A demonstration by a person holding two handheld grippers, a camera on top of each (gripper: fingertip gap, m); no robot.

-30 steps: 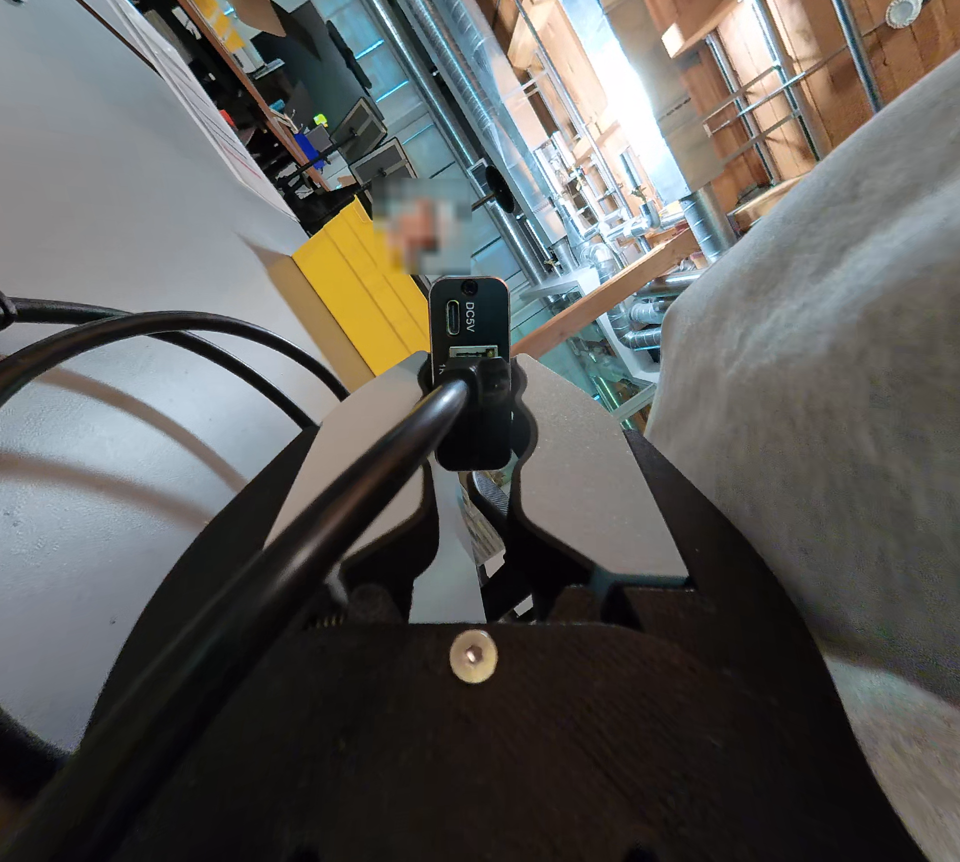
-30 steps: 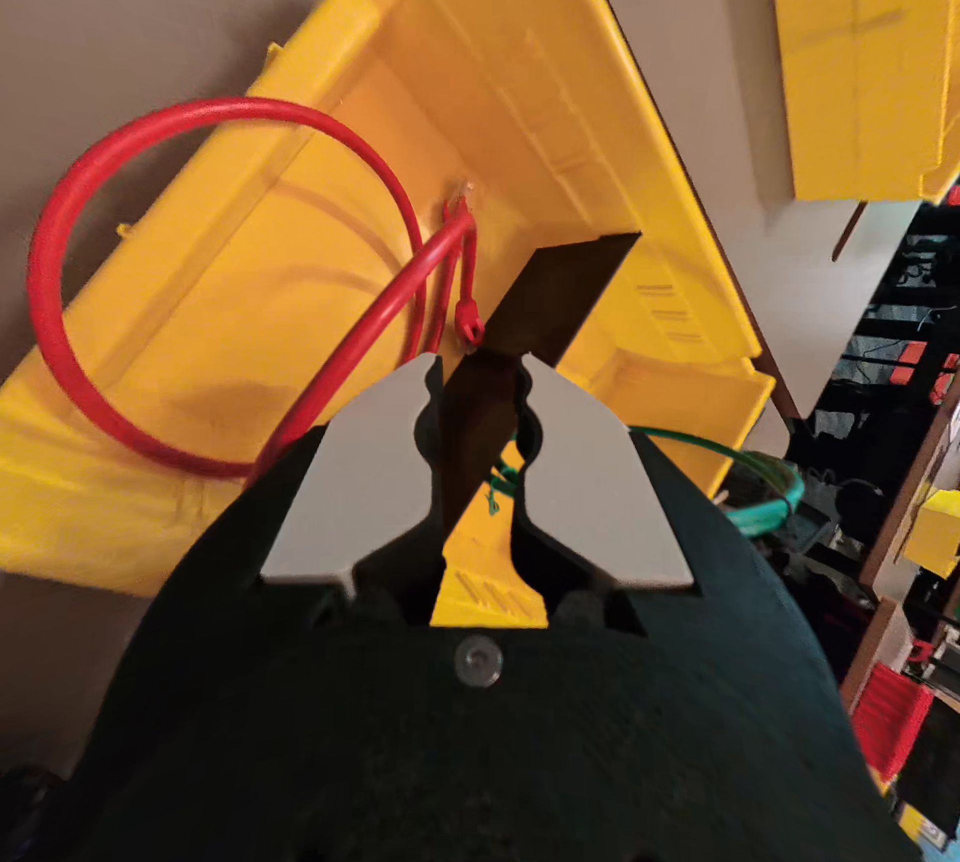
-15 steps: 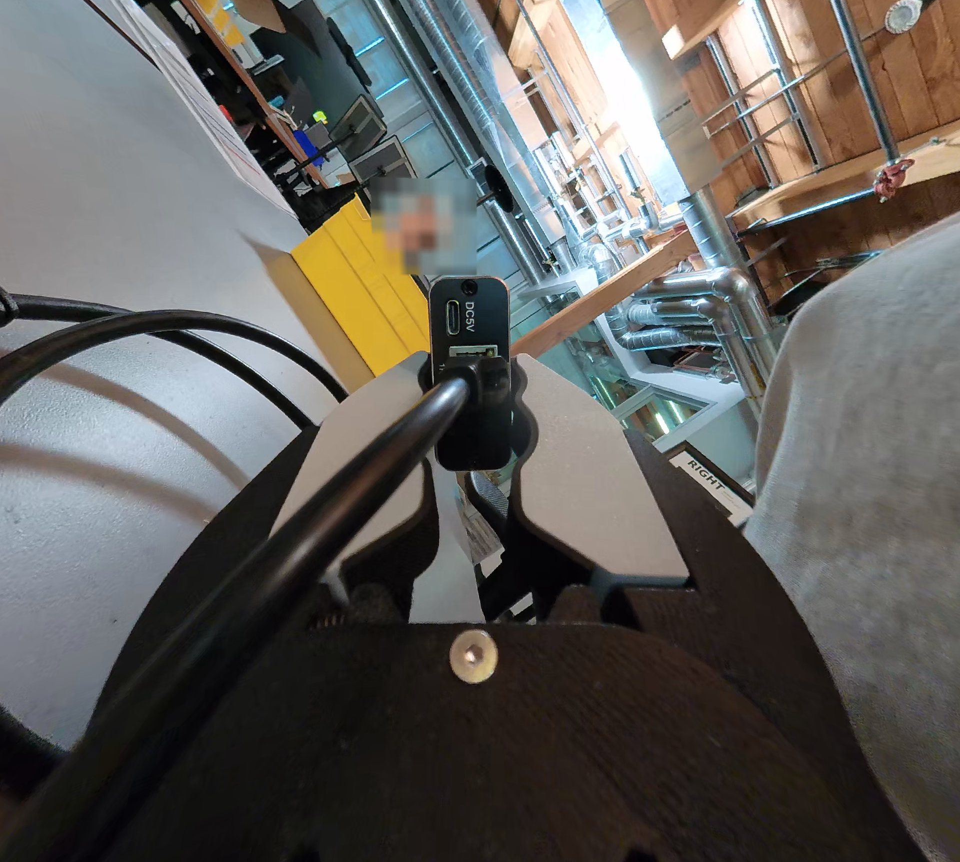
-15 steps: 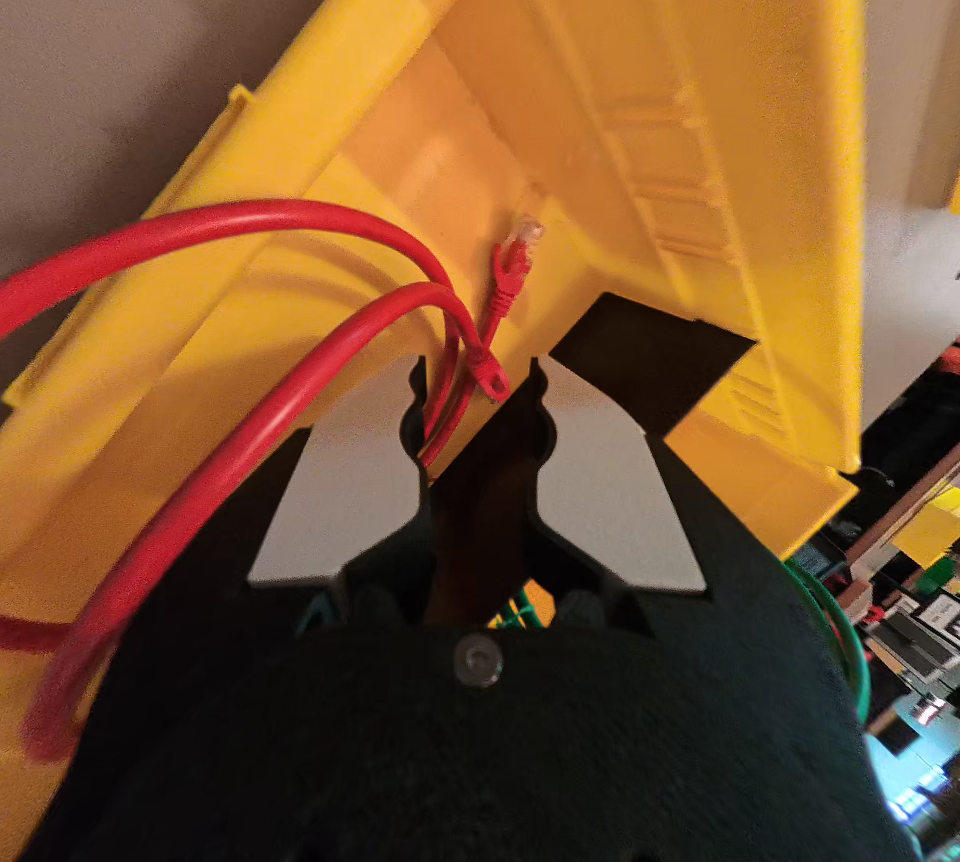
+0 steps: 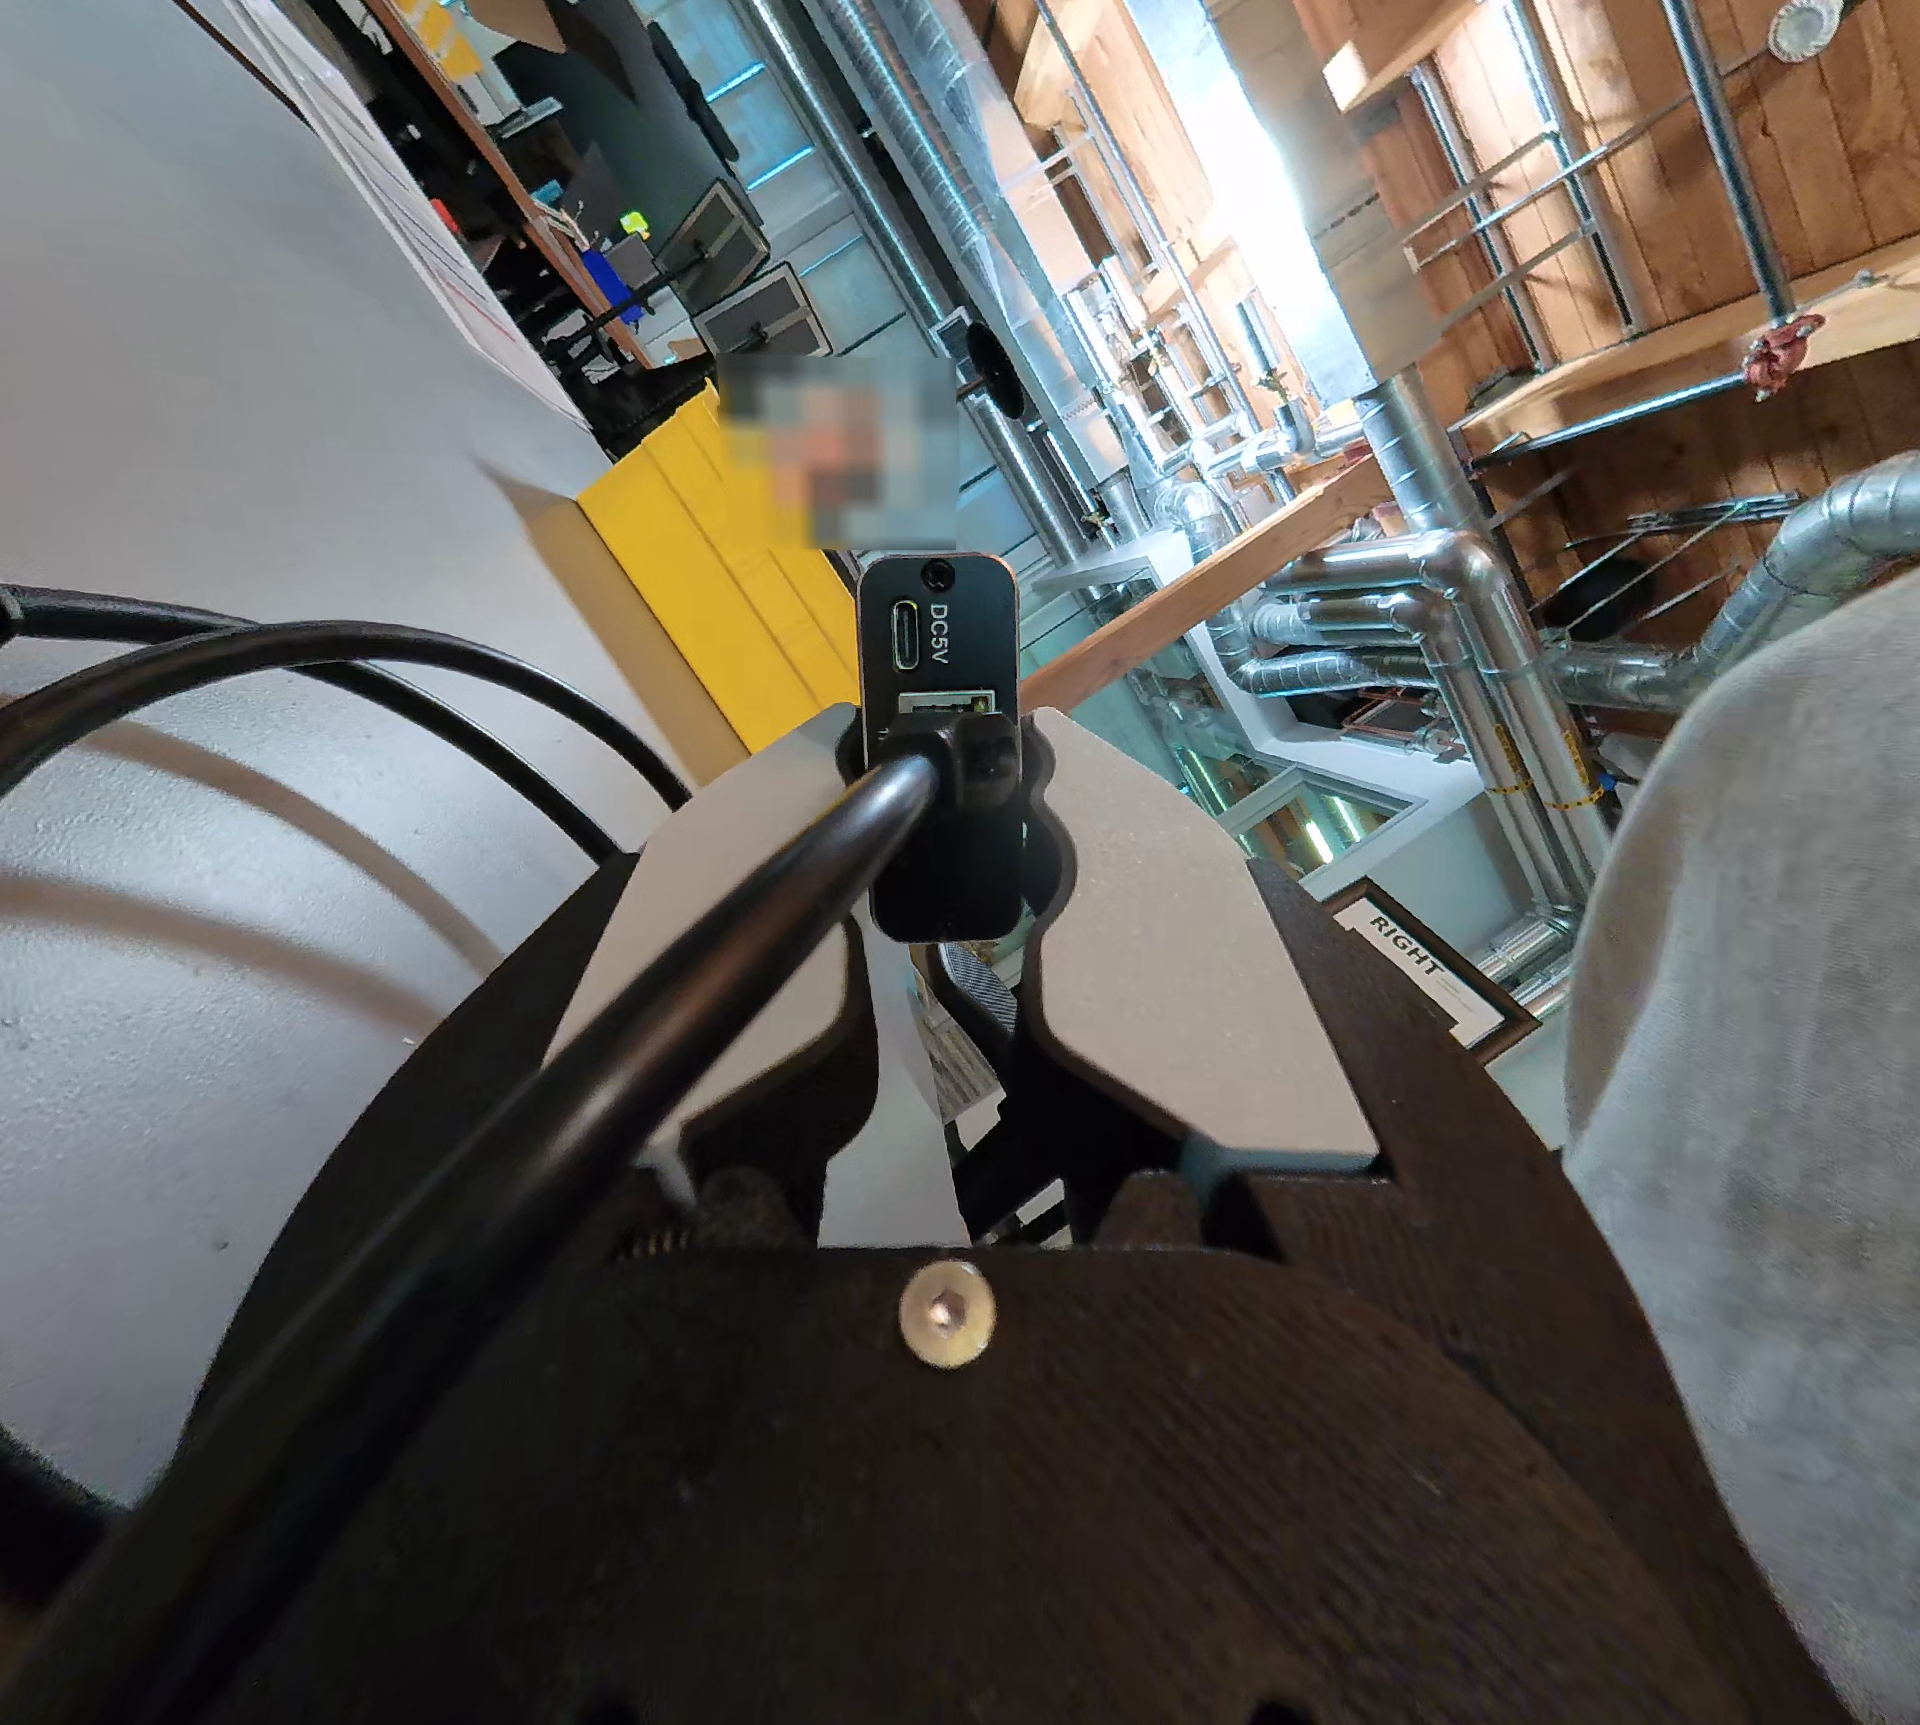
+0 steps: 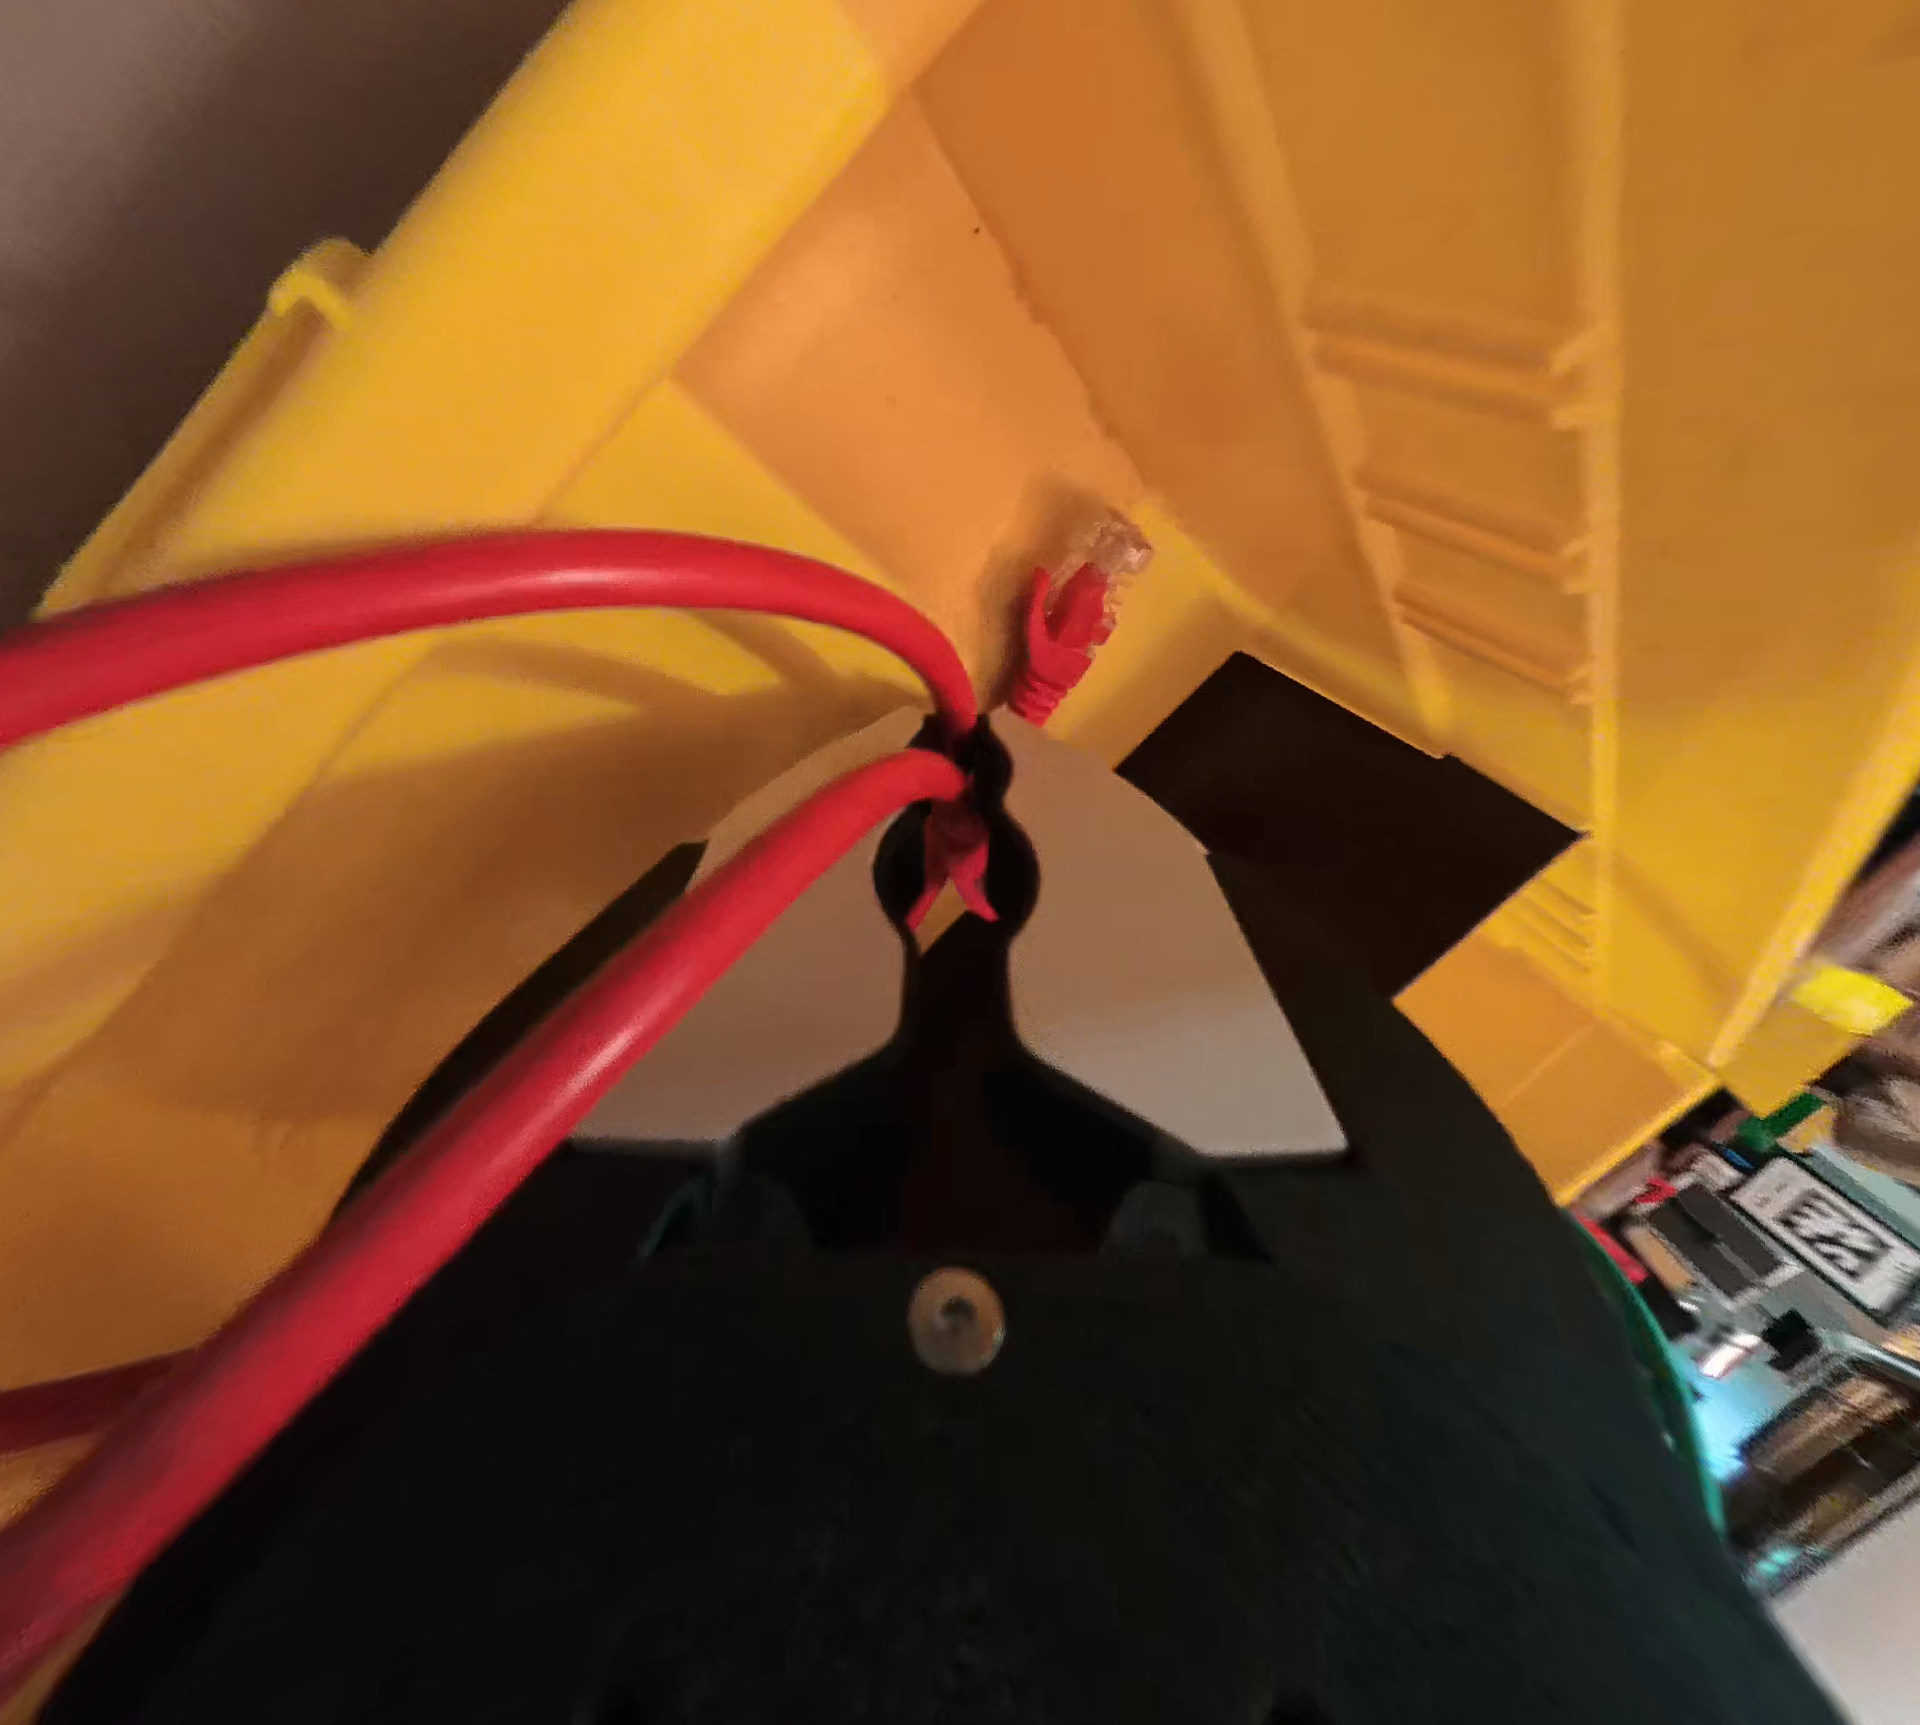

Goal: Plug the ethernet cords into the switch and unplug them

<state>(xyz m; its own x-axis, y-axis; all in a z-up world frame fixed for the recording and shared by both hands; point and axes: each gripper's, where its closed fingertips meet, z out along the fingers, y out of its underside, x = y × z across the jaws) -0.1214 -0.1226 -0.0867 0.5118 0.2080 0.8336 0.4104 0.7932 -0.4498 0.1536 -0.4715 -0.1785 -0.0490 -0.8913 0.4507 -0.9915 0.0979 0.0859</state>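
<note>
While each gripper has its own load, the red cord is the step in hand.

Left gripper (image 5: 943, 828): clamped on the switch (image 5: 938, 719), a small black box held upright between the fingers, a free port showing on its upper face.
Black cord (image 5: 582, 1000): plugged into the switch's lower port, running back near-left over the finger and looping onto the grey table (image 5: 208, 896).
Right gripper (image 6: 961, 828): closed on the red cord (image 6: 582, 1010) just behind its plug, down inside the yellow bin (image 6: 644, 304).
Plug (image 6: 1070, 626): red boot with a clear tip, sticking out past the fingertips toward the bin's far corner; the view is blurred, so I cannot tell which way the latch faces.
Green cord (image 6: 1616, 1280): only a sliver shows at the right edge, outside the bin.
Step, as I judge it: lift the red cord out of the bin and carry it to the switch.
Doing it well: lift slowly so the loops clear the bin rim without snagging; keep the grip close to the plug so it stays stiff; hold the switch steady; line the plug up square with the port before pushing.
</note>
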